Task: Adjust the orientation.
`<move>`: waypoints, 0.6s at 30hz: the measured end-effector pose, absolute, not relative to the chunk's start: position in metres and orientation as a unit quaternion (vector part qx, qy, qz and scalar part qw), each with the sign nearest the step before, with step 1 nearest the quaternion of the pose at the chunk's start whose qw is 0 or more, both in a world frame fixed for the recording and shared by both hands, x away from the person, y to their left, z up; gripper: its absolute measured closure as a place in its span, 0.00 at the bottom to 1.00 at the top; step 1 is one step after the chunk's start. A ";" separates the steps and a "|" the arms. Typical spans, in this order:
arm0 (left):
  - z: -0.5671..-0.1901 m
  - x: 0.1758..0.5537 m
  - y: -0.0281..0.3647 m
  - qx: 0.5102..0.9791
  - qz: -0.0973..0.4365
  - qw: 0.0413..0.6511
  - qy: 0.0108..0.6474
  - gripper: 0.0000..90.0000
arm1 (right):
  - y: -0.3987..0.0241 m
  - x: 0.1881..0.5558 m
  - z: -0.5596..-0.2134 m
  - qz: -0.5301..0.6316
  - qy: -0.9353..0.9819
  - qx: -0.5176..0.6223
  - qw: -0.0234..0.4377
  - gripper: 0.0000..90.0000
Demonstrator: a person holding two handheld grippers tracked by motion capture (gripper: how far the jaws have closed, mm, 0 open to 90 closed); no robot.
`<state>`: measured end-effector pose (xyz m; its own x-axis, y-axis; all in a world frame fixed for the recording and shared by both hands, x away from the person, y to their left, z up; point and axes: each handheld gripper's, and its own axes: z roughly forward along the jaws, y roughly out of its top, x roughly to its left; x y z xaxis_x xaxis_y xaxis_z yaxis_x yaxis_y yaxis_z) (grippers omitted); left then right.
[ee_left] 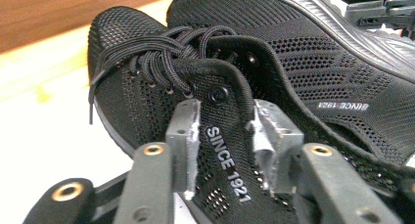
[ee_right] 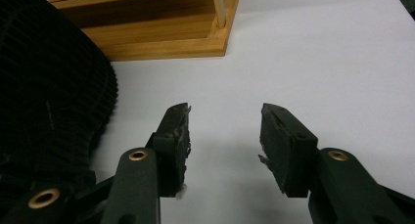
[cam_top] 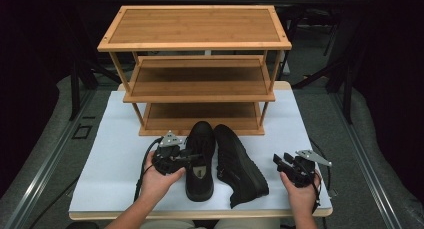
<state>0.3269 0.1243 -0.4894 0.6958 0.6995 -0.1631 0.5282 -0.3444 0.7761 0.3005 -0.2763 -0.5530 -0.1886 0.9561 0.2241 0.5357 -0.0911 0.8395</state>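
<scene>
Two black mesh shoes lie on the white table cover in front of a wooden rack. The left shoe [cam_top: 200, 161] stands upright with its toe toward the rack. The right shoe [cam_top: 240, 164] lies tipped on its side, sole to the right. My left gripper [cam_top: 192, 156] grips the left shoe's collar wall; in the left gripper view [ee_left: 225, 136] both pads press the "SINCE 1921" fabric [ee_left: 227, 155]. My right gripper [cam_top: 280, 161] rests to the right of the tipped shoe, open, nothing between its fingers [ee_right: 225, 121]; the ribbed sole [ee_right: 49, 87] is at its left.
A three-shelf bamboo rack [cam_top: 195, 69] stands at the back of the table, its bottom shelf just behind the shoes' toes. The white cover [cam_top: 115, 154] has bare room on both sides of the shoes. Dark floor surrounds the table.
</scene>
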 end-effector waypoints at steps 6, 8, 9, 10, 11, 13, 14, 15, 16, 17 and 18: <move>-0.487 0.328 0.125 0.816 0.093 0.423 0.382 0.81 | -0.275 0.300 -0.553 0.434 0.638 0.592 0.232 0.60; -0.487 0.330 0.122 0.819 0.089 0.418 0.383 0.81 | -0.275 0.300 -0.553 0.433 0.638 0.592 0.232 0.60; -0.489 0.331 0.119 0.819 0.091 0.416 0.383 0.81 | -0.274 0.300 -0.553 0.434 0.638 0.592 0.232 0.60; -0.491 0.332 0.117 0.818 0.089 0.415 0.387 0.81 | -0.275 0.300 -0.552 0.434 0.638 0.592 0.232 0.60; -0.492 0.333 0.115 0.818 0.088 0.414 0.388 0.81 | -0.275 0.300 -0.553 0.435 0.637 0.592 0.235 0.60; -0.498 0.336 0.109 0.818 0.088 0.409 0.395 0.81 | -0.275 0.301 -0.553 0.437 0.635 0.592 0.235 0.60; -0.500 0.337 0.108 0.819 0.087 0.408 0.395 0.87 | -0.275 0.301 -0.553 0.437 0.635 0.592 0.235 0.60; -0.501 0.337 0.108 0.818 0.086 0.411 0.392 0.91 | -0.275 0.300 -0.553 0.437 0.636 0.592 0.235 0.59; -0.501 0.336 0.108 0.818 0.086 0.412 0.391 0.95 | -0.275 0.300 -0.553 0.437 0.635 0.592 0.235 0.59; -0.500 0.336 0.109 0.819 0.086 0.414 0.388 0.95 | -0.275 0.300 -0.553 0.437 0.635 0.592 0.235 0.59; -0.498 0.335 0.110 0.817 0.083 0.418 0.388 0.96 | -0.276 0.300 -0.553 0.438 0.634 0.592 0.235 0.59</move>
